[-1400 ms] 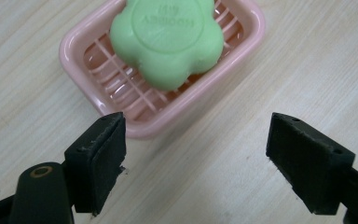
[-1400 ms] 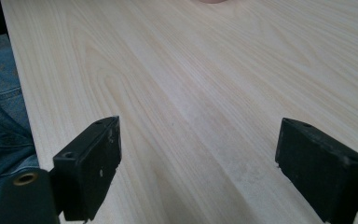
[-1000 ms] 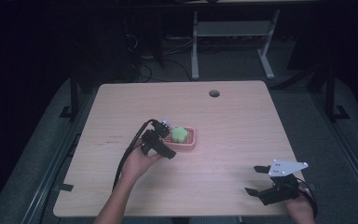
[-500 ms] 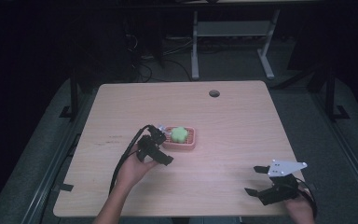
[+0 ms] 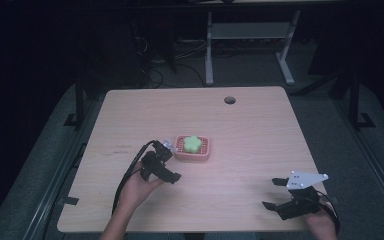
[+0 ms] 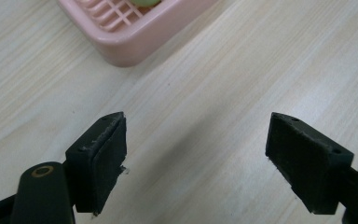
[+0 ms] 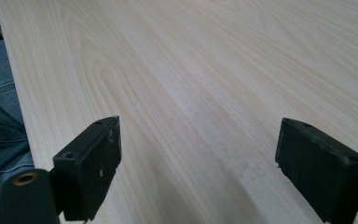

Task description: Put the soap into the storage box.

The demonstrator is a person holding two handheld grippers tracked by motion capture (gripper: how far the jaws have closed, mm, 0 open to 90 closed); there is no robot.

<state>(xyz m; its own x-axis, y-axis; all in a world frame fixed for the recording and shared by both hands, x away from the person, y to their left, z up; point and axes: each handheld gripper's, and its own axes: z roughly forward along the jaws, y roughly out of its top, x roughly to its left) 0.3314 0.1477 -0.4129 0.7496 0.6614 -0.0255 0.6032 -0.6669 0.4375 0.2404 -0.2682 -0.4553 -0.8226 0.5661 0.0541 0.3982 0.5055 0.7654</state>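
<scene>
My left gripper (image 5: 172,161) hovers low over the wooden table (image 5: 260,130), jaws spread wide and empty — the pink soap dish (image 5: 193,148) sits just beyond them, holding a green flower-shaped soap (image 5: 192,143). My right gripper (image 5: 274,194) rests well apart, also wide open.

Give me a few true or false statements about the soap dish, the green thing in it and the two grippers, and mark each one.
1. The green flower-shaped piece lies in the pink dish. True.
2. The left gripper is clamped on the pink dish. False: its jaws stand open beside the dish, holding nothing.
3. The right gripper is open above bare table. True.
4. The pink dish sits at the table's far right corner. False: it sits near the middle, towards the left.
5. Both grippers touch each other. False: they are far apart.
</scene>
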